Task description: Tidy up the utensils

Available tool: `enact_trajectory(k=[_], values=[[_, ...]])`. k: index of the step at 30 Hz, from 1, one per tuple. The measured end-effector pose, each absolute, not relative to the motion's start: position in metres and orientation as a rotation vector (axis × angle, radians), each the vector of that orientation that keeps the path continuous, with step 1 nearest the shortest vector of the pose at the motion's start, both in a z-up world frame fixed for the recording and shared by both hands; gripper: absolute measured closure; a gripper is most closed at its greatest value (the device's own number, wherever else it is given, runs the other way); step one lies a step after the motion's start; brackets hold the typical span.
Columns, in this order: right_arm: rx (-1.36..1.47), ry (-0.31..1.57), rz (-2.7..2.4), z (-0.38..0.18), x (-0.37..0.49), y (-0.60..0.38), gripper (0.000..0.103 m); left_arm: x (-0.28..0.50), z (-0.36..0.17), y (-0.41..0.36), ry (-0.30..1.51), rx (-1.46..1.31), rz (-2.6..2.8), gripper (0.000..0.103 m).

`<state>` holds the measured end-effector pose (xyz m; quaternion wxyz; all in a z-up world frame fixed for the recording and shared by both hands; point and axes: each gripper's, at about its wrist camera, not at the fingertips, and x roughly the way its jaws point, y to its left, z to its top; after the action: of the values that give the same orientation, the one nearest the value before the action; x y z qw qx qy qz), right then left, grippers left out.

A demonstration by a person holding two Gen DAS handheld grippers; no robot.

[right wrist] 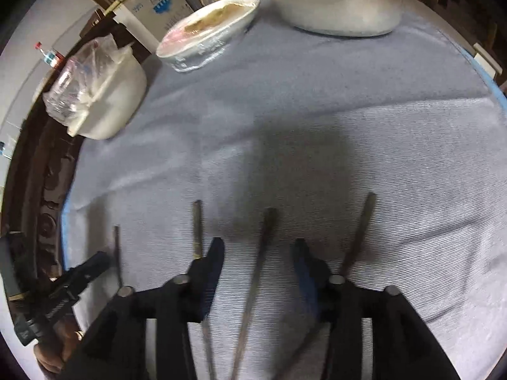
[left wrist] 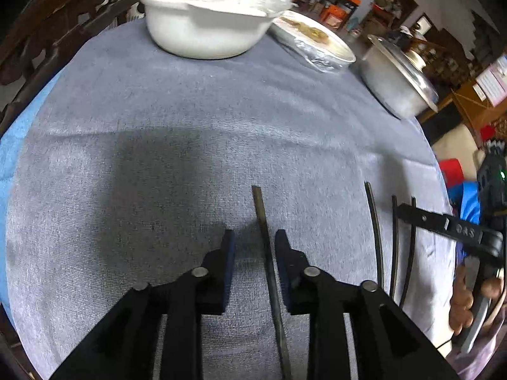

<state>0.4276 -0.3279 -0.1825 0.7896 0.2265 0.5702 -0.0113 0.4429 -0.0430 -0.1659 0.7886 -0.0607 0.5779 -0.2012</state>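
Between my left claw (left wrist: 255, 247), spread wide, lay one chopstick (left wrist: 269, 253), untouched. My right claw (right wrist: 258, 253) gaped equally around another chopstick (right wrist: 258, 259), flanked by two more. Closing off-centre, I judged, could have rolled either thin stick across the cloth-covered surface (left wrist: 190, 120), beyond the left chopstick toward the white bowl (left wrist: 202, 31).

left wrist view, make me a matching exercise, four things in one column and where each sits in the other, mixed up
Things:
1. white pot
2. metal pot
3. wrapped dish
4. chopstick

Places:
A. between the open left tongs
B. far edge of the cloth, plastic bag on top
C. far right, lid on
D. between the two pots

Pairs: 1-B, 2-C, 3-D, 4-A
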Motion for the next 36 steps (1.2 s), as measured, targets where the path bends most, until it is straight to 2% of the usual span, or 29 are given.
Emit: enact_trajectory(k=[3, 4, 6, 9, 10, 11, 13, 17, 21, 31, 36], values=[[0.419, 1.250, -0.043, -0.187, 0.429, -0.314, 0.053, 0.447, -0.170, -0.051, 1.264, -0.123, -0.402, 0.076], [0.360, 1.233, -0.060, -0.186, 0.430, -0.307, 0.063, 0.448, -0.171, -0.056, 1.263, -0.110, -0.391, 0.076], [0.233, 1.239, -0.103, -0.187, 0.429, -0.296, 0.074, 0.450, -0.171, -0.066, 1.247, -0.077, -0.368, 0.076], [0.104, 1.228, -0.123, -0.188, 0.429, -0.280, 0.077, 0.452, -0.170, -0.079, 1.228, -0.025, -0.329, 0.076], [0.084, 1.217, -0.121, -0.188, 0.428, -0.275, 0.089, 0.453, -0.170, -0.083, 1.226, -0.012, -0.317, 0.077], [0.069, 1.209, -0.105, -0.188, 0.429, -0.270, 0.091, 0.454, -0.170, -0.086, 1.223, 0.004, -0.308, 0.079], [0.074, 1.195, -0.100, -0.188, 0.429, -0.269, 0.096, 0.455, -0.171, -0.089, 1.211, 0.056, -0.267, 0.097], [0.208, 1.141, -0.029, -0.185, 0.420, -0.286, 0.097, 0.453, -0.171, -0.073, 1.210, -0.010, -0.270, 0.098], [0.313, 1.024, 0.036, -0.162, 0.400, -0.306, 0.097, 0.430, -0.151, -0.058, 1.127, -0.043, -0.273, 0.098], [0.456, 0.663, 0.038, -0.086, 0.310, -0.346, 0.097, 0.312, -0.022, -0.020, 0.734, -0.062, -0.292, 0.098], [0.473, 0.492, -0.037, -0.047, 0.238, -0.356, 0.097, 0.244, 0.006, -0.008, 0.594, -0.113, -0.288, 0.098]])
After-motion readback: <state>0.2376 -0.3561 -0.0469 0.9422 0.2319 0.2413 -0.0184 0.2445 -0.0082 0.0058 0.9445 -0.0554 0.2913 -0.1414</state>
